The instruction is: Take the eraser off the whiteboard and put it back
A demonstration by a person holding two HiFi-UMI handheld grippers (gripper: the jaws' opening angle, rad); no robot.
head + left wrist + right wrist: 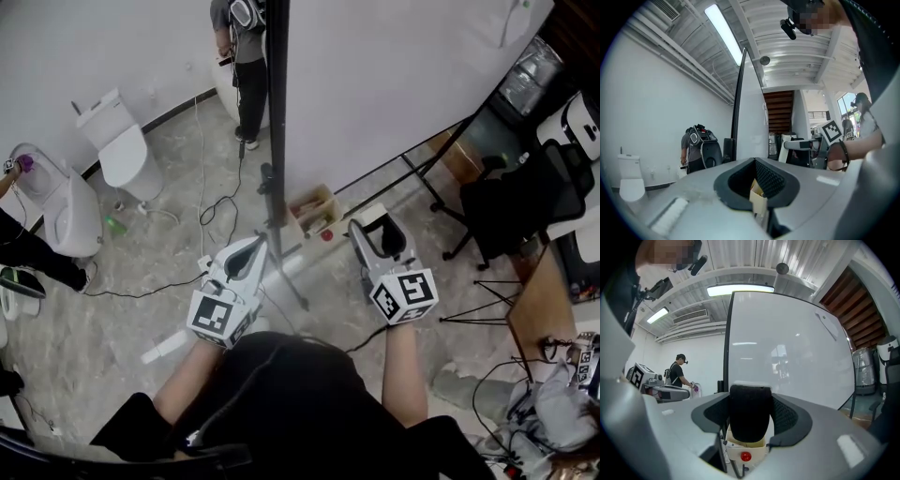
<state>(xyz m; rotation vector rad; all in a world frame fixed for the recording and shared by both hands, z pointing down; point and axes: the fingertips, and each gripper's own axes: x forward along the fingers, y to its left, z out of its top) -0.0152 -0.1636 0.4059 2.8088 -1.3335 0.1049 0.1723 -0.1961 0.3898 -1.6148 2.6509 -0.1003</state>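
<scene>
The right gripper (750,401) was clamped on the black eraser (750,420), held upright; the left gripper (757,180) stood released and empty. The whiteboard (787,348) lay directly ahead on the far side, nearer the right gripper.

The person wears a black short-sleeved top (291,398) and a dark band (843,154) on the right wrist. The left gripper (249,253) and right gripper (379,234) share smooth grey shells, black ribbed lining inside the fingers, and a white cube (214,317) printed with black square markers.
</scene>
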